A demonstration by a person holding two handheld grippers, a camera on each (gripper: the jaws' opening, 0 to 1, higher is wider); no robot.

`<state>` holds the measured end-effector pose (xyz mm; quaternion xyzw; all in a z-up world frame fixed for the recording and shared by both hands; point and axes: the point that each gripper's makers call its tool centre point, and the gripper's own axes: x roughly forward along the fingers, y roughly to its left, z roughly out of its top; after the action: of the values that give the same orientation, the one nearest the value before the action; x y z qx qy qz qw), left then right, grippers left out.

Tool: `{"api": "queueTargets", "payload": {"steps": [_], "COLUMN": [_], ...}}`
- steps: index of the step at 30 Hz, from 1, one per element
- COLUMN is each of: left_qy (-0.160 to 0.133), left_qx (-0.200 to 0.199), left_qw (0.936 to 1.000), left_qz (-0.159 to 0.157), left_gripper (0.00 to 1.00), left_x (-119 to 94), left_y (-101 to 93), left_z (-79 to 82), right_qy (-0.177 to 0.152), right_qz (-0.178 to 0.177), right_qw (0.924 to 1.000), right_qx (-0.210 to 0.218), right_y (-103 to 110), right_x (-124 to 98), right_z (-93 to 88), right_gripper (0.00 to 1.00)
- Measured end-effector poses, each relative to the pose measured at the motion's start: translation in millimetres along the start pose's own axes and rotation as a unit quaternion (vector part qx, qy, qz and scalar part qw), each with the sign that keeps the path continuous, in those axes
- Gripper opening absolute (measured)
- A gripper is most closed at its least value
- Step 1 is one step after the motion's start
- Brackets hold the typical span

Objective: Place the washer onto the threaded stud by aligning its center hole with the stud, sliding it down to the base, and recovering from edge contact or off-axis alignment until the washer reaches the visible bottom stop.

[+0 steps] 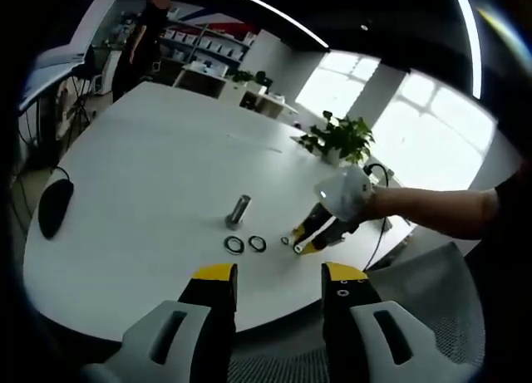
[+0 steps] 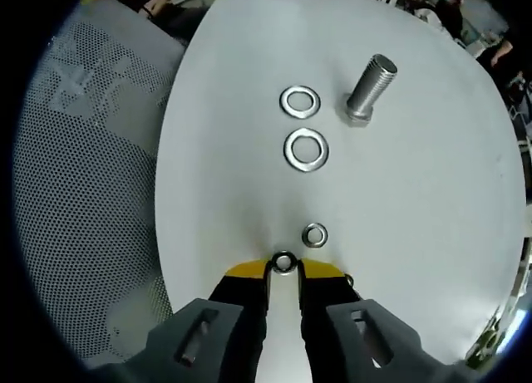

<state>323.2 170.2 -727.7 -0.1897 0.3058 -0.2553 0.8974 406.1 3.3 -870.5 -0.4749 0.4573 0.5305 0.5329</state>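
Observation:
The threaded stud point(image 2: 370, 88) stands upright on the white table point(image 2: 432, 200), head down. Two large washers point(image 2: 305, 149) point(image 2: 300, 101) lie flat beside it. A small washer point(image 2: 314, 234) lies nearer my right gripper point(image 2: 283, 268), whose jaws are shut on another small washer point(image 2: 283, 262) at their tips, low over the table. In the left gripper view, the stud point(image 1: 238, 210) and the two large washers point(image 1: 233, 245) point(image 1: 257, 243) are ahead. The right gripper point(image 1: 306, 240), held by a gloved hand point(image 1: 345, 192), reaches in from the right. My left gripper point(image 1: 278, 275) hangs open off the table's near edge.
A black mouse point(image 1: 54, 207) lies at the table's left edge and a potted plant point(image 1: 341, 138) at the far side. A grey mesh chair point(image 2: 75, 192) sits beside the table. A person point(image 1: 137, 46) stands far back by shelves.

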Motion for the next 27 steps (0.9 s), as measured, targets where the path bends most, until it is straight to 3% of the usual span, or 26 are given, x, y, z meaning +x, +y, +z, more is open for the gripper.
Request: {"api": "queueTargets", "payload": {"steps": [14, 27], "left_qy": [-0.002, -0.001], "left_qx": [-0.002, 0.000], "left_qw": [1.0000, 1.0000], "left_qz": [-0.002, -0.002], "left_gripper": [0.39, 0.39], "left_x": [-0.1, 0.0], "left_y": [-0.9, -1.1], "left_z": [0.5, 0.3], "right_qy": [0.002, -0.051], "right_qz": [0.000, 0.009], "right_qw": [1.0000, 0.9981], "right_qx": [0.001, 0.034], "right_y": [-0.9, -1.3], "right_x": [-0.6, -3.0], "right_z": [-1.8, -3.1], "right_gripper": [0.16, 0.14]}}
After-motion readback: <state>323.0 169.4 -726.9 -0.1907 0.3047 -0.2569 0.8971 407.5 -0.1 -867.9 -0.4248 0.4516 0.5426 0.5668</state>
